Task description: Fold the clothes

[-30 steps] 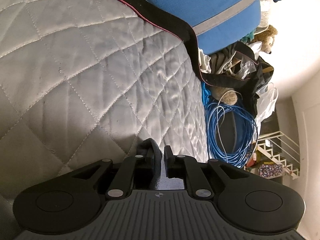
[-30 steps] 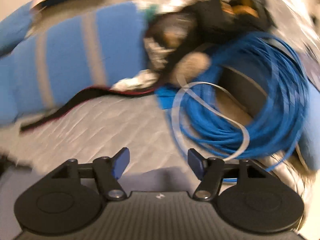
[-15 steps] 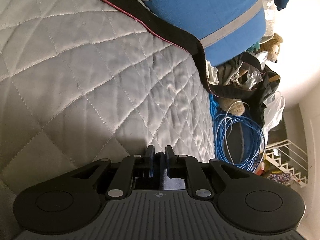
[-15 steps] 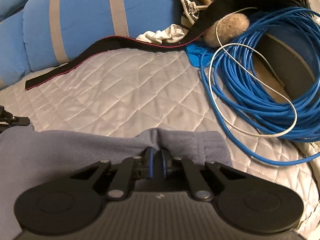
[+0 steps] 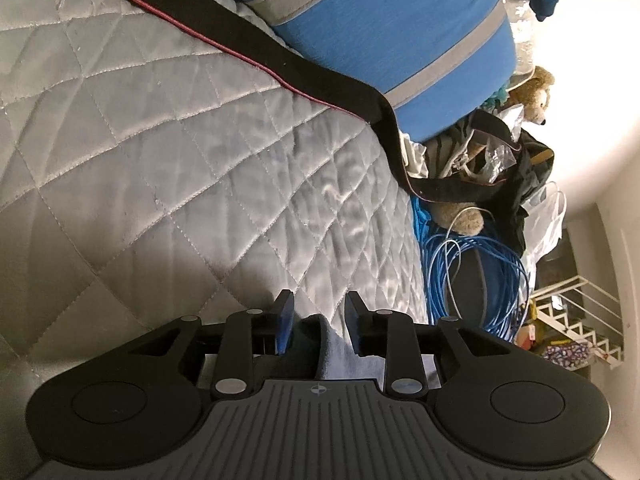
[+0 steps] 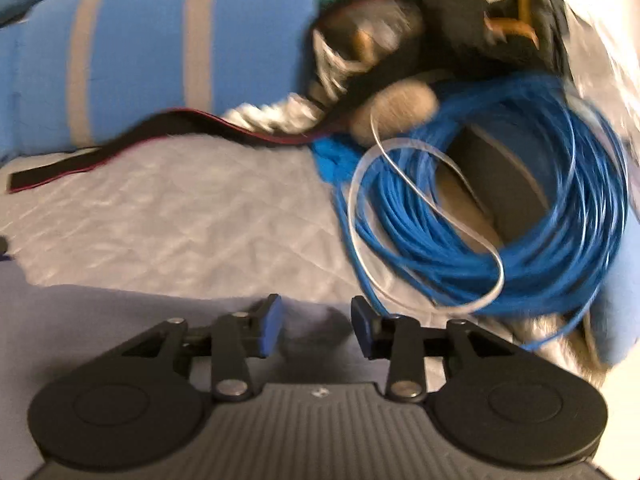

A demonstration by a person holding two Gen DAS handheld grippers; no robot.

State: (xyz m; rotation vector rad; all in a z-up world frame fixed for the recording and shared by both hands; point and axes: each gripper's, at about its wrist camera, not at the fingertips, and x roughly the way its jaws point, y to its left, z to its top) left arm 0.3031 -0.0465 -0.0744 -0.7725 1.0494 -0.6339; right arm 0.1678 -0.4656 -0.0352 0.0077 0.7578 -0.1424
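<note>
The grey garment (image 6: 120,320) lies flat on the quilted bed cover (image 5: 180,168), its far edge toward the coil of blue cable (image 6: 500,208). That coil sits at the bed cover's side, with a thin white cable looped over it.

Left gripper (image 5: 319,322): fingers are parting. A raised fold of the grey garment stands between them, close against one blue pad; the other finger stands clear of it. No clamping is evident.

Right gripper (image 6: 317,326): fingers are likewise parting, set apart over the garment's edge nearest the blue cable. This view is blurred; a small dark pucker of cloth shows between the fingers, with neither pad seen pressing on it.

Judged status: both ends of the cloth are being released onto the bed cover, so one fold appears laid down.

Risks noted:
- The fold at the left gripper is bunched upright. If the fingers withdraw while the pad drags on it, the cloth could be pulled along and the fold disturbed.
- The garment's edge lies near the blue cable. A further fold swept toward that coil could snag the white loop or push cloth off the bed cover.
- The black strap with red piping (image 5: 280,60), running beside the blue padded bag (image 5: 380,32) on the far side of the bed cover from the garment, could be caught if the next fold reaches that way.
</note>
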